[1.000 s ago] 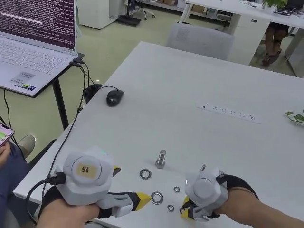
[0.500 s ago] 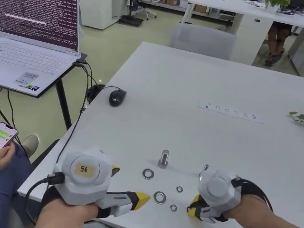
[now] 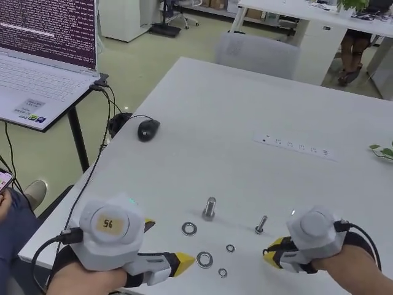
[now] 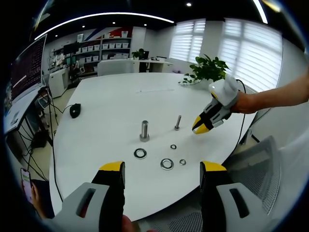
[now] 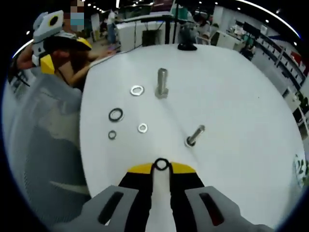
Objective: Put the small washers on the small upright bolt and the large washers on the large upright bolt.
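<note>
Nearest: right gripper (image 5: 161,168) clamped on a small washer (image 5: 156,165) at its yellow tips. The left gripper (image 4: 161,170) is wide apart and empty. Two large washers (image 3: 189,229) and two small washers (image 3: 229,248) lie loose on the table (image 3: 245,123) – beyond them stand the large bolt (image 3: 209,208) and small bolt (image 3: 261,224), both upright.

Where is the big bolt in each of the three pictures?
Head view: the big bolt stands low in the middle, left of the small bolt.
Left gripper view: the big bolt is near the middle, left of the small bolt.
Right gripper view: the big bolt is in the upper middle, above and left of the small bolt.
Shared landmark: the small bolt beside it.
</note>
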Tool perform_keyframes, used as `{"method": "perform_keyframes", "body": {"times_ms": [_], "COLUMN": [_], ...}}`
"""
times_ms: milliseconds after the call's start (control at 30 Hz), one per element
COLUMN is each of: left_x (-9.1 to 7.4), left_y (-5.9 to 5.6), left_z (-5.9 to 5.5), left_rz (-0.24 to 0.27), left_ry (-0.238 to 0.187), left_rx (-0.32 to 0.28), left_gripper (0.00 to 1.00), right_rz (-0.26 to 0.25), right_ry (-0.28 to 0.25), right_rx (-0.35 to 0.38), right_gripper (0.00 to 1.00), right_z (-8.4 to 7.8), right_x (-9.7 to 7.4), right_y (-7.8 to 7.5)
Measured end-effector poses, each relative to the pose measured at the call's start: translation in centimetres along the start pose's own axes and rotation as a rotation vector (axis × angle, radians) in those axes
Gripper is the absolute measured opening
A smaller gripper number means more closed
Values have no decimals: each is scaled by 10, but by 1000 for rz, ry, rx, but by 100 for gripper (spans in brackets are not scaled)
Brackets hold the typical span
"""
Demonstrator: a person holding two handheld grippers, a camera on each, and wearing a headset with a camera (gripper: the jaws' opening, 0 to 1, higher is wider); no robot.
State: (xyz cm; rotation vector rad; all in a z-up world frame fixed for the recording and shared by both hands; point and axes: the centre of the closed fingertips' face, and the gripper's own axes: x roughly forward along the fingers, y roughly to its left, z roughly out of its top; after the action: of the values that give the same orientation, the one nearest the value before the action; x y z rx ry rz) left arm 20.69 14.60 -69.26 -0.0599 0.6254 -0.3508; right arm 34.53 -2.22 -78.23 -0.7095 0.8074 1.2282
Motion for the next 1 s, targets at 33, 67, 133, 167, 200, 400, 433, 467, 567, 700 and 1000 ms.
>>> {"method": "perform_keyframes", "body": {"times_ms": [33,67,133,167,200,400,433,467,567,700,1000], "left_x": [1,1,2,3,3,4,4,3,3,2,2], "left_y": [0,0,0,0,0,0,0,1,2,4,6], "left_z": [0,1,2,2,2,3,3,3,4,4,1], "left_rz": [-1,-3,-5,-5,-6,-8,-7,-6,-3,2,8], "left_ry": [0,0,0,0,1,3,3,2,2,-1,1], "left_rx": [2,2,5,5,6,8,8,7,9,3,-8], "left_gripper": [62,62,62,62,62,62,62,62,62,62,62], "right_rz": [-7,-20,-37,-40,-45,-61,-61,-62,-57,-49,-51], "right_ry": [-3,-12,-23,-26,-32,-47,-47,-46,-41,-24,23], "right_rx": [5,13,25,27,31,12,7,2,-17,-47,-91], "right_gripper": [13,13,13,13,13,13,13,13,13,13,13], "right_z": [1,4,9,10,13,30,32,34,40,45,50], "right_x": [-2,-5,-9,-10,-12,-13,-12,-12,-8,-3,8], "right_y": [-4,-11,-20,-22,-26,-38,-39,-40,-42,-44,-43]}}
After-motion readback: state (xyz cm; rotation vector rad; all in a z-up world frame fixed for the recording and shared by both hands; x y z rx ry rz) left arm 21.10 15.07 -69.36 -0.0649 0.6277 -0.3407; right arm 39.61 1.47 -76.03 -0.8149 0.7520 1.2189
